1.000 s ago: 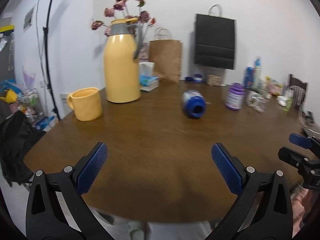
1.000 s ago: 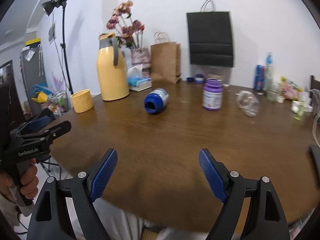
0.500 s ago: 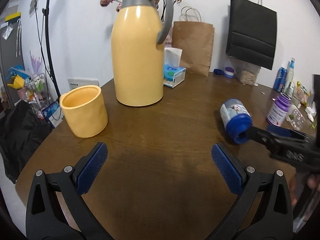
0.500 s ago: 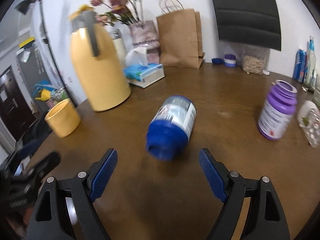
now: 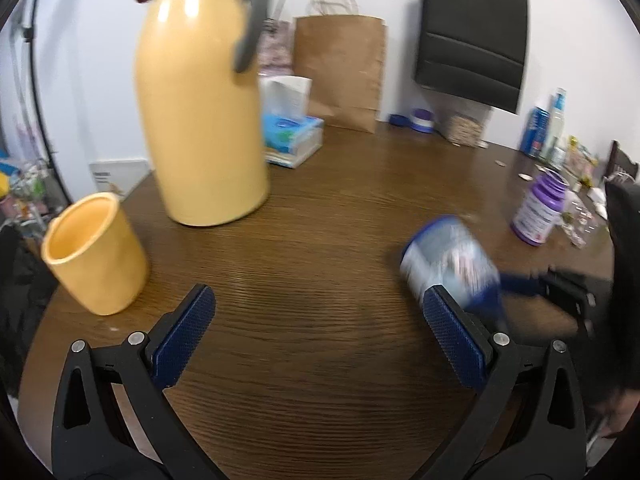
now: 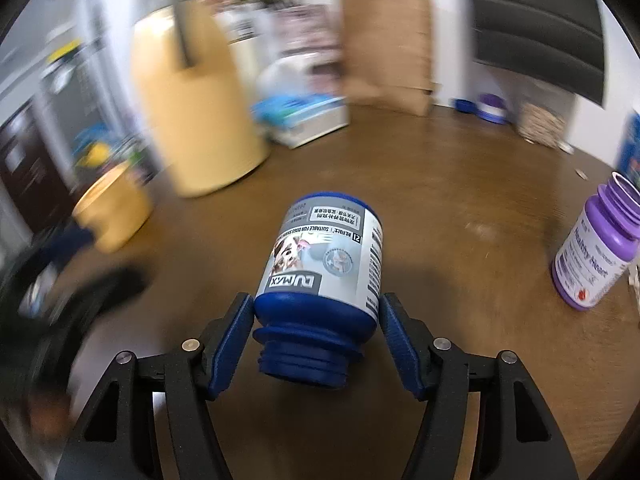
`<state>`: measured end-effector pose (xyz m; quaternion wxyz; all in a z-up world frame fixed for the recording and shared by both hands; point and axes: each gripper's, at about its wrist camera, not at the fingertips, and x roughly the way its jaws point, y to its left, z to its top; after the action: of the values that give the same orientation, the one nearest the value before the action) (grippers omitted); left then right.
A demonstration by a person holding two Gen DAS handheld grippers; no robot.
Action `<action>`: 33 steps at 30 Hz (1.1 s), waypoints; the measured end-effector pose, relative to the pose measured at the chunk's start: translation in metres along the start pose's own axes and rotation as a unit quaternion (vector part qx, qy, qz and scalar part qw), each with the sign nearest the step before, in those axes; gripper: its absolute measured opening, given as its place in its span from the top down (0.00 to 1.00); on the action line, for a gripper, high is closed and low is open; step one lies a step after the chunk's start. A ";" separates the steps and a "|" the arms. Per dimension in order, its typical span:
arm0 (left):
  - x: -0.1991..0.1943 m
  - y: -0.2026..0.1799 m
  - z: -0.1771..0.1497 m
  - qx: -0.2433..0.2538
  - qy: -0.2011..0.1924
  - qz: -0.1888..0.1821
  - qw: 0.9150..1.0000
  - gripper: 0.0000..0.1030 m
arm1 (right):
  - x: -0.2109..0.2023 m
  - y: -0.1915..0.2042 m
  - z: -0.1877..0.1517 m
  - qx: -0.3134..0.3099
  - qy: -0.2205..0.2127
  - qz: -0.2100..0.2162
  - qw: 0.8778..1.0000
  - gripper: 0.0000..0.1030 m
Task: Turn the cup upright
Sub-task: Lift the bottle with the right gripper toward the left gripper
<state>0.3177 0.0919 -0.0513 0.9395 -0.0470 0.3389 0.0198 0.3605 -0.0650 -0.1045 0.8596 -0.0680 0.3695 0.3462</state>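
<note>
Right gripper, wide half a second ago, now clamps my blue bottle lying right of yellow thermos; flip next. Left gripper wide, empty.

Right hand-held gripper clamped, blue pads pressing both flanks of load near its neck, tilted. Left hand-held gripper spread wide, holding nothing, hovering low, pointing forward.
</note>
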 end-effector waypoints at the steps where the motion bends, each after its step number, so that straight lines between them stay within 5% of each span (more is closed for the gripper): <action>1: 0.002 -0.004 0.000 0.001 0.005 -0.011 1.000 0.00 | -0.006 0.004 -0.007 -0.011 0.004 0.012 1.000 0.33; 7: 0.026 -0.045 0.004 0.002 0.060 -0.090 0.994 0.01 | -0.034 0.007 -0.037 -0.035 0.018 0.030 0.999 0.33; 12: 0.035 -0.077 0.001 0.024 0.071 -0.115 0.991 0.20 | -0.040 0.002 -0.054 -0.048 0.032 0.054 0.997 0.34; 17: 0.037 -0.087 -0.001 0.033 0.069 -0.088 0.993 0.35 | -0.053 -0.016 -0.058 -0.028 0.012 0.027 0.999 0.33; 22: 0.035 -0.070 -0.003 -0.001 0.080 -0.064 0.995 0.36 | -0.065 -0.049 -0.058 0.027 -0.010 -0.022 0.999 0.33; 29: 0.012 -0.067 -0.001 0.010 0.065 -0.063 0.996 0.22 | -0.074 -0.066 -0.056 0.062 -0.028 -0.020 0.997 0.33; 32: -0.013 -0.074 -0.001 0.031 0.065 -0.115 0.991 0.00 | -0.090 -0.076 -0.060 0.071 -0.038 -0.032 0.996 0.33; 33: -0.017 -0.084 -0.006 0.059 0.076 -0.143 0.985 0.00 | -0.096 -0.083 -0.063 0.080 -0.039 -0.043 0.995 0.33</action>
<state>0.3065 0.0081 -0.0383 0.9051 -0.0406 0.4001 -0.1385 0.3299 -0.2032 -0.0955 0.8904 -0.0013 0.3586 0.2803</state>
